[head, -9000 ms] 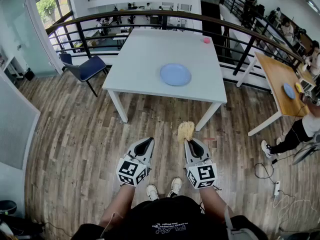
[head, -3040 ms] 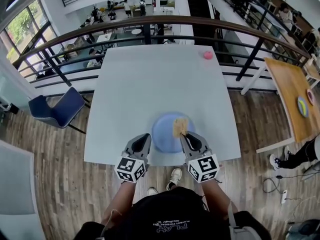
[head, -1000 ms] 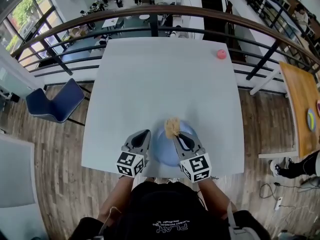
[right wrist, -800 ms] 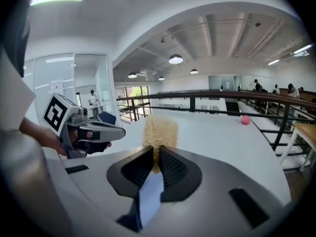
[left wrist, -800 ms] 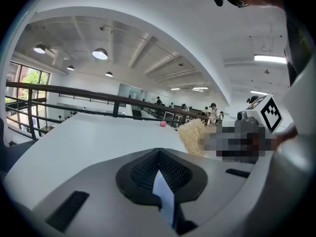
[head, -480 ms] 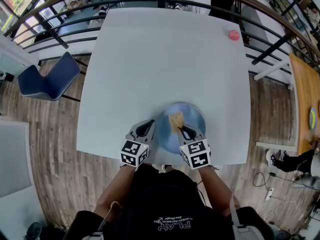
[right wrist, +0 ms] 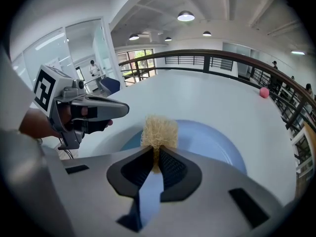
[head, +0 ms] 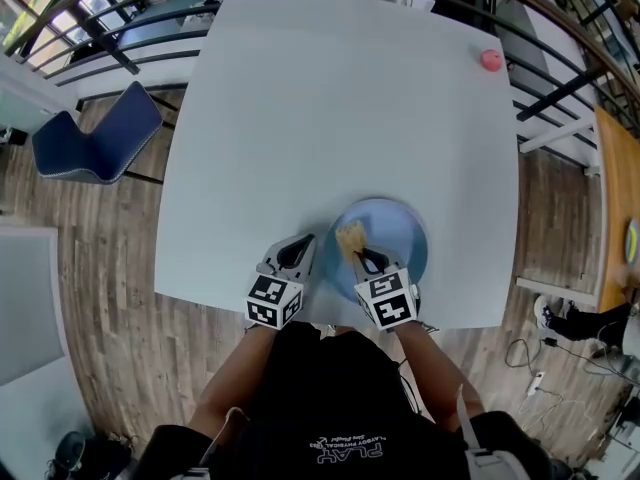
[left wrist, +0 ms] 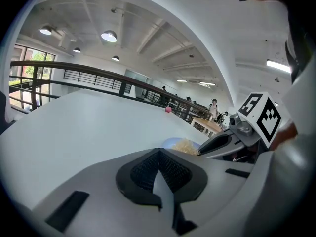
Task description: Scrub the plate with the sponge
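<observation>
A round blue plate (head: 392, 240) lies near the front edge of the white table (head: 330, 108). My right gripper (head: 354, 254) is shut on a tan, fibrous sponge (head: 349, 236), which sits over the plate's left part. In the right gripper view the sponge (right wrist: 159, 131) sticks out past the jaws above the plate (right wrist: 210, 141); whether it touches the plate I cannot tell. My left gripper (head: 304, 243) is shut and holds nothing, just left of the plate's rim. The left gripper view shows its jaws (left wrist: 158, 163) closed, with the plate (left wrist: 169, 142) and sponge (left wrist: 186, 146) to its right.
A small pink ball (head: 491, 60) rests at the table's far right corner. A blue chair (head: 95, 146) stands on the wooden floor to the left. A dark railing (head: 560, 88) runs behind the table, and a wooden table (head: 618, 198) is at the right.
Over the last second the right gripper has drawn the sponge from the plate's far left rim back over its left part. The left gripper has stayed beside the plate.
</observation>
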Available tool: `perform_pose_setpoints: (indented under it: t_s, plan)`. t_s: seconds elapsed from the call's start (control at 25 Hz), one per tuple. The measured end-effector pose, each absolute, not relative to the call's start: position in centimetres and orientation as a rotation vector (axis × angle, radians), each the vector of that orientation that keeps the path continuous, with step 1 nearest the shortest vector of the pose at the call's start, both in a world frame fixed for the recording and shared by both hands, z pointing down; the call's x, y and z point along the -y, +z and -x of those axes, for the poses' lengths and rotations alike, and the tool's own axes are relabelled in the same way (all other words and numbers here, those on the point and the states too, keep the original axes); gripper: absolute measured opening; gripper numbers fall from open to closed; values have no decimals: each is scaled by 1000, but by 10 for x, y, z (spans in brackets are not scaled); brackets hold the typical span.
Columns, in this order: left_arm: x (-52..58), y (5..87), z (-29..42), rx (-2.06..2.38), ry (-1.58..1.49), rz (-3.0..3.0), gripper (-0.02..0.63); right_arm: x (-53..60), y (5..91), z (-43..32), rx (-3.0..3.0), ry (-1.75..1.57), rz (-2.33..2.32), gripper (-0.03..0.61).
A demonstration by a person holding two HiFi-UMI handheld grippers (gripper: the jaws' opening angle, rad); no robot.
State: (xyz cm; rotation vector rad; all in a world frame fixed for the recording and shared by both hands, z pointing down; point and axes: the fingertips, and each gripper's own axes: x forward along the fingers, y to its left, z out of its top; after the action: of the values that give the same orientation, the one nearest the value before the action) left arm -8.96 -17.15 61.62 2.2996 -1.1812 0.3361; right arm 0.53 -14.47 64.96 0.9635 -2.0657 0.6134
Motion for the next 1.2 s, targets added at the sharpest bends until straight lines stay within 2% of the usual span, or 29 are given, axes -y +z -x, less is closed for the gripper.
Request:
perform_pose_setpoints:
  t_s: [0.52,1.2]
  plan:
    - [181,638,93,1153,376,-2275,11,154,679,17,2027,611,-908,44]
    - [170,646,71,1117,402,-2258,11,182,682,-26,1985,658,-1037,44]
